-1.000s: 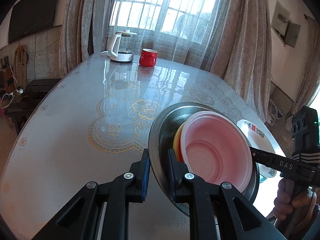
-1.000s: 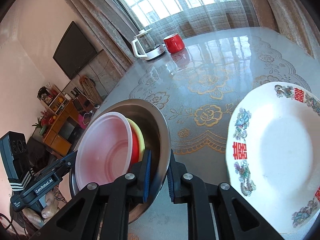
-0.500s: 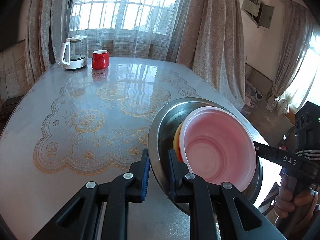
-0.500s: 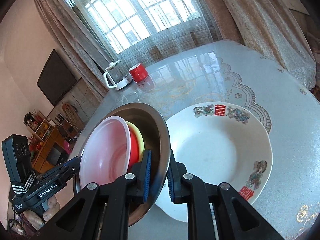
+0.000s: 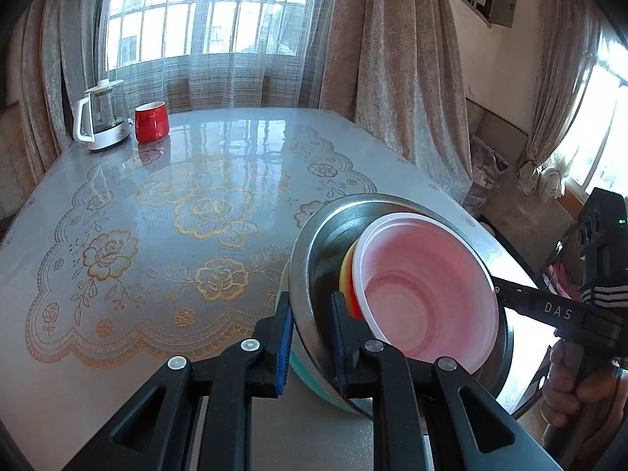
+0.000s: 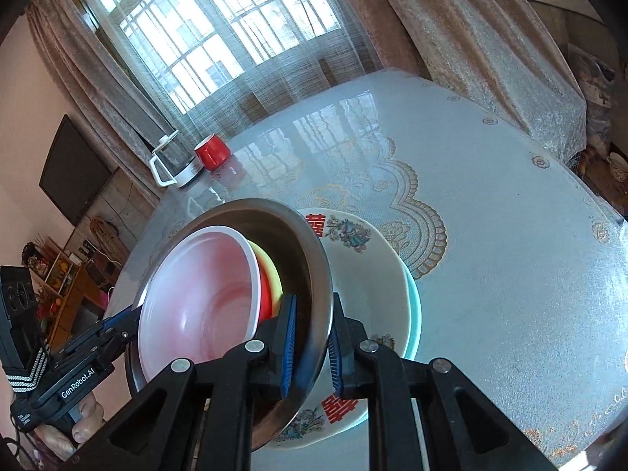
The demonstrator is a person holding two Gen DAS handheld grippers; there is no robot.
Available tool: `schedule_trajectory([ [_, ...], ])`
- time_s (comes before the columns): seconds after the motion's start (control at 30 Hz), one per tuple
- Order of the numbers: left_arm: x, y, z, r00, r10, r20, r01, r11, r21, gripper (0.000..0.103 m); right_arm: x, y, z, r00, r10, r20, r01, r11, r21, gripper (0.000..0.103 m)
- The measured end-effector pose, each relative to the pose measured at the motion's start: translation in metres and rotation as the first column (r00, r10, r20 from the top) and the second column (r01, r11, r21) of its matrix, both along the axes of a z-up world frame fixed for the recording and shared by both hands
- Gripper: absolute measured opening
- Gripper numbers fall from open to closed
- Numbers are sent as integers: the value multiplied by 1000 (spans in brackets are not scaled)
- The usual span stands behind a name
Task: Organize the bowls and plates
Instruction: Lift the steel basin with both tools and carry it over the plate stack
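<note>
Over the white decorated plate [image 6: 369, 259] now comes the steel bowl [image 5: 325, 235], where a second ago it hung to the plate's left. Far left, the kettle [image 5: 100, 115] and red mug [image 5: 152, 121] sit on the table [image 5: 176, 196]. Left gripper [image 5: 310, 333] pinches the bowl's left rim; pink bowl [image 5: 424, 286] nests inside with yellow and red ones beneath. Right gripper [image 6: 312, 347] clamps the right rim, above the plate.

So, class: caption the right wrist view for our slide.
Both grippers clamp a steel bowl of nested bowls above a decorated plate.
</note>
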State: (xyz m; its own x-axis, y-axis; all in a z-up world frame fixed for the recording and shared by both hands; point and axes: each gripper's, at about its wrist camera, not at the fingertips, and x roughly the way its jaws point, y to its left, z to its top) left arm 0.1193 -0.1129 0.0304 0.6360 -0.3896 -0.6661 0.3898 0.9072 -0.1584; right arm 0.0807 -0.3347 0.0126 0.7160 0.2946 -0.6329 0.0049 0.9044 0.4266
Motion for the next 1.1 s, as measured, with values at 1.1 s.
schedule_trajectory([
  [1.1,7,-22,-28,995,76,-65,-73,996,46,19,15,-20,-18,999,47,-28,-47,999,3,16],
])
